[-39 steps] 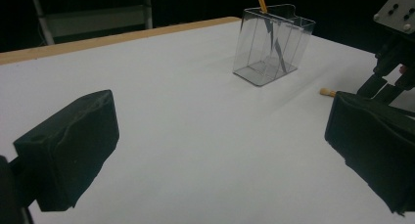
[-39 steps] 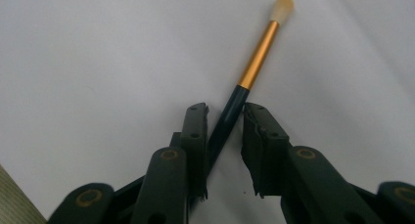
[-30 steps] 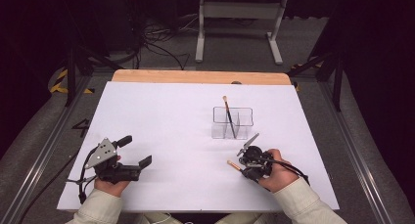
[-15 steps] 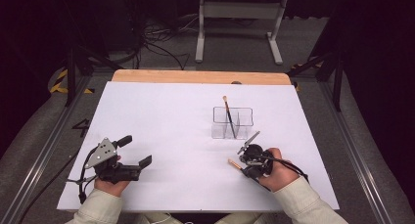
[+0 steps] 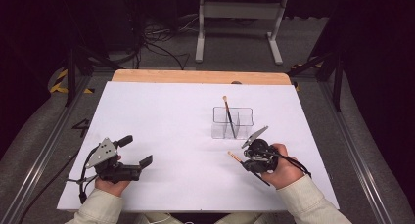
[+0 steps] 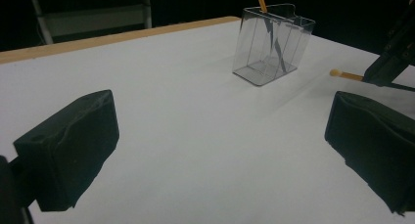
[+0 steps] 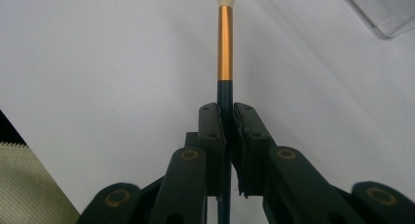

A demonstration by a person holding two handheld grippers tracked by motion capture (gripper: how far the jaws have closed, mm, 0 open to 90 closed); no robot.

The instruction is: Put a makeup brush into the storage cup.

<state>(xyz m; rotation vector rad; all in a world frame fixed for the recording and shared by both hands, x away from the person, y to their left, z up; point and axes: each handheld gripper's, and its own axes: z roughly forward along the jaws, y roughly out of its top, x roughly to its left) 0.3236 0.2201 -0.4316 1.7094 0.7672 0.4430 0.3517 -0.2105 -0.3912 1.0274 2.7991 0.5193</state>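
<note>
White table (image 5: 161, 136) w/ dark floor behind. Right gripper (image 5: 247, 159) is clenching a brush (image 7: 225, 48) near right, tip pointing left. Left gripper (image 5: 139, 166) is sitting released near left. Clear holder (image 5: 232, 122) w/ another brush (image 5: 228, 115) is standing farther off.
</note>
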